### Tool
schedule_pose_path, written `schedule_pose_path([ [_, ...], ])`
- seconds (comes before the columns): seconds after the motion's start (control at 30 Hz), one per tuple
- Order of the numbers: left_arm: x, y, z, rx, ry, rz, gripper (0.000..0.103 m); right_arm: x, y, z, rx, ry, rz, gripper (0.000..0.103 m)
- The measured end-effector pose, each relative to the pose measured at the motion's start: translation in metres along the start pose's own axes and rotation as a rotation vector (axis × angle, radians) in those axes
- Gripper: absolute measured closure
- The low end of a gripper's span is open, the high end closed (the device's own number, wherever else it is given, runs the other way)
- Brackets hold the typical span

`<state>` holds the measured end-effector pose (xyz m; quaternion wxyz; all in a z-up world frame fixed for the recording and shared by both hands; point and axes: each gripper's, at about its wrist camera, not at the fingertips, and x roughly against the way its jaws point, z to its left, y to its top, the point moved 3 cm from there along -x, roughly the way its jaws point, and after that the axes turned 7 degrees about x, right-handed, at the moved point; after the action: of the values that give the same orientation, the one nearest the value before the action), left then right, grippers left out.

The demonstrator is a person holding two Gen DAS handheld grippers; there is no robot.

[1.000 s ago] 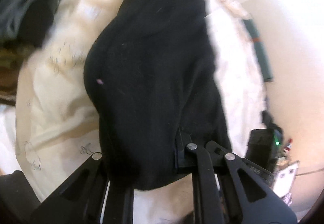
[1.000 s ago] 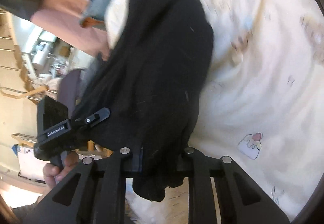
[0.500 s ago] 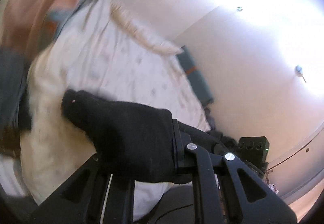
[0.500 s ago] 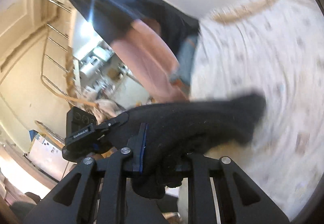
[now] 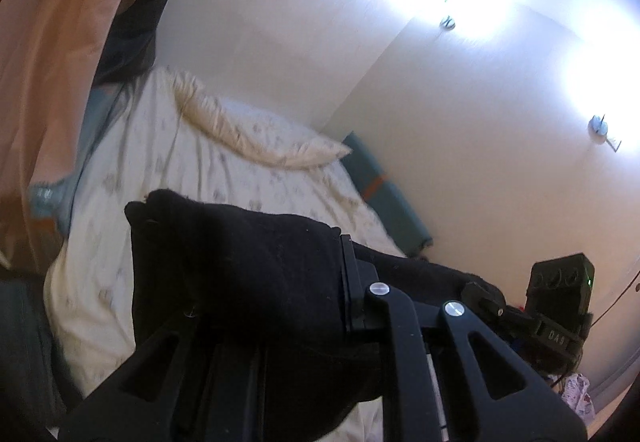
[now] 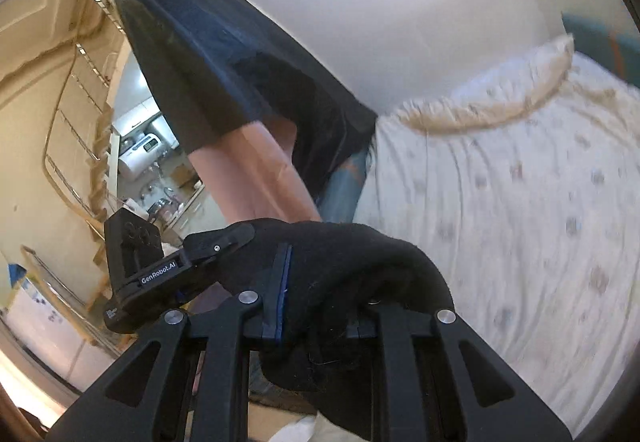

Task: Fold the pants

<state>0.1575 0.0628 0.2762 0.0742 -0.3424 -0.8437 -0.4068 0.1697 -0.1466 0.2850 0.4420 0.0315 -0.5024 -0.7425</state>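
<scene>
The black pants (image 5: 224, 250) hang bunched over my left gripper (image 5: 280, 282), which is shut on the cloth; only one finger pad (image 5: 346, 282) shows. In the right wrist view the same pants (image 6: 360, 254) drape over my right gripper (image 6: 320, 302), also shut on the fabric. The cloth stretches between the two grippers, held above the bed. The right gripper (image 5: 492, 302) shows at the far right of the left wrist view. In the right wrist view the left gripper (image 6: 220, 242) is at the left. The lower part of the pants is hidden below both cameras.
A bed with a cream patterned sheet (image 5: 168, 162) (image 6: 520, 202) lies below and ahead, with a rumpled pillow (image 5: 248, 130) at the wall. A teal roll (image 5: 384, 194) lies against the wall. A person in a dark top (image 6: 224, 62) stands beside the bed. Shelves (image 6: 80, 114) stand behind.
Both grippers have risen with the pants, lifting them off the sheet. The views have tipped up from the bed surface to the walls and the person.
</scene>
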Motion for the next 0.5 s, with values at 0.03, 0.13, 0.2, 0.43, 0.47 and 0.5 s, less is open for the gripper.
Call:
schedule_pose_path([
  [0.03,0.002,0.004,-0.004,-0.013,-0.016,-0.027,0.092,0.001,0.004,0.002,0.032,0.002,-0.023,0.085],
  [0.13,0.012,-0.004,-0.010,-0.082,-0.062,-0.101,0.092,0.010,-0.001,0.008,0.085,0.024,-0.067,0.085],
  [0.2,0.018,-0.024,-0.007,-0.131,-0.069,-0.112,0.092,0.012,-0.015,0.006,0.102,0.021,-0.048,0.085],
  [0.43,0.011,-0.212,0.092,0.009,0.063,0.192,0.092,0.003,-0.186,-0.046,-0.081,0.008,0.247,0.085],
  [0.47,0.007,-0.240,0.106,0.033,0.101,0.246,0.092,-0.001,-0.225,-0.058,-0.126,-0.004,0.314,0.084],
  [0.5,-0.001,-0.281,0.126,0.067,0.148,0.325,0.092,-0.004,-0.251,-0.065,-0.156,-0.014,0.359,0.084],
])
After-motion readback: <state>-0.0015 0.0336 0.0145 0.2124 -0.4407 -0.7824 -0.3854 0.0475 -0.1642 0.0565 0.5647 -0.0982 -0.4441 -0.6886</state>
